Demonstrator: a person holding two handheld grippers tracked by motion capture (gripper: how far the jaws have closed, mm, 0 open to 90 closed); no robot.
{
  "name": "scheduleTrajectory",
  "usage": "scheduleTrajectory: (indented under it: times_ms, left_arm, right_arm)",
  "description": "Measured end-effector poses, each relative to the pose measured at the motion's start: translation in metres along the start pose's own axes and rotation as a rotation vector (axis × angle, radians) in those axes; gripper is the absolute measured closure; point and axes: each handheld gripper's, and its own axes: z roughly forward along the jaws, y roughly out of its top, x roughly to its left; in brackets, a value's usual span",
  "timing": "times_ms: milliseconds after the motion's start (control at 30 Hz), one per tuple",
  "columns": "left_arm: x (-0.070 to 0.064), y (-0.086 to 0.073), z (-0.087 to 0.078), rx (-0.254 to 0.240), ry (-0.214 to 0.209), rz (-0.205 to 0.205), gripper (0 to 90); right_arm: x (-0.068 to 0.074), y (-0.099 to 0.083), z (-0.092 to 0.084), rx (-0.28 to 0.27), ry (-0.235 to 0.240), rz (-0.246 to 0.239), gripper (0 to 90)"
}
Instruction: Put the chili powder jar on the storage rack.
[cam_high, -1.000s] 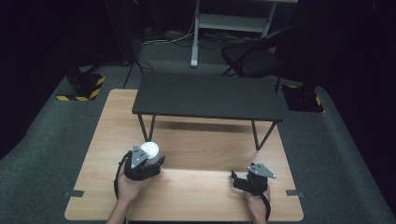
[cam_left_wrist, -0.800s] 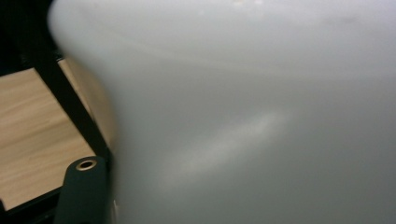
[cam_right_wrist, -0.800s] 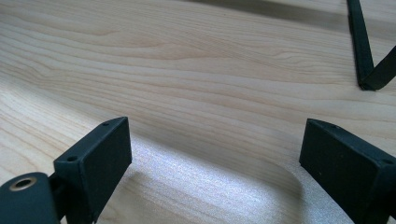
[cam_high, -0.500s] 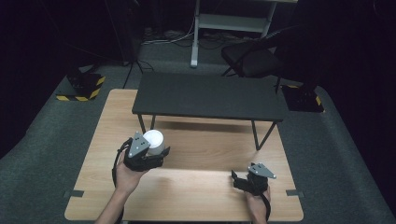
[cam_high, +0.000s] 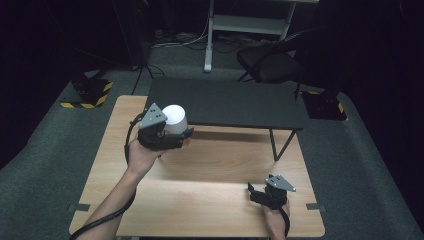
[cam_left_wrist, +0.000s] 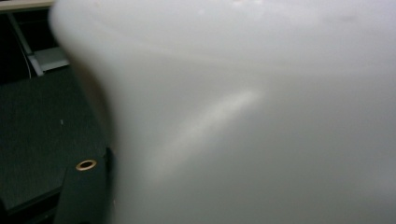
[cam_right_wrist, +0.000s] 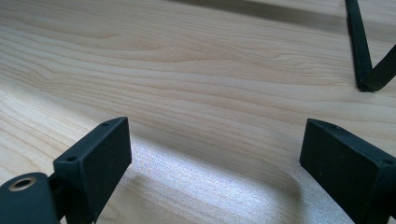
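A white cup (cam_high: 174, 119) hangs in the air at the left front edge of the black raised shelf (cam_high: 227, 102), with my left gripper (cam_high: 172, 134) shut on it. Up close in the left gripper view the cup's white wall (cam_left_wrist: 252, 121) takes up almost everything, and one black jaw shows at its lower left. My right gripper (cam_high: 256, 192) rests on the wooden table (cam_high: 210, 165) near the front right, with its jaws wide apart and nothing between them. In the right gripper view, bare wood lies between the two black pads (cam_right_wrist: 95, 161).
The shelf's thin black legs (cam_high: 281, 145) stand on the table at the right; one foot (cam_right_wrist: 366, 70) lies ahead of the right gripper. Grey carpet surrounds the table. A chair (cam_high: 272, 62) and a white frame stand behind it.
The left hand has lifted the white cup off the table and carried it up and away from the person, toward the shelf's left front edge. The right gripper has stayed put.
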Motion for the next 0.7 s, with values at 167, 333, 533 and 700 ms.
scheduleTrajectory:
  times_ms: [167, 333, 533, 700]
  left_arm:
    - [0.005, 0.025, 0.016, 0.016, 0.028, 0.006, 30.6]
    - [0.014, 0.044, 0.032, 0.022, 0.05, -0.016, 30.6]
    - [0.02, 0.066, 0.056, 0.062, 0.103, -0.011, 30.6]
    - [0.022, 0.074, 0.075, 0.096, 0.135, 0.005, 30.6]
  right_arm:
    - [0.0, 0.0, 0.0, -0.002, -0.002, 0.003, 8.3]
    - [0.0, -0.001, -0.001, -0.008, -0.006, 0.012, 8.3]
    - [0.0, -0.001, 0.0, -0.005, -0.008, 0.014, 8.3]
    - [0.0, -0.001, -0.001, -0.006, -0.01, 0.022, 8.3]
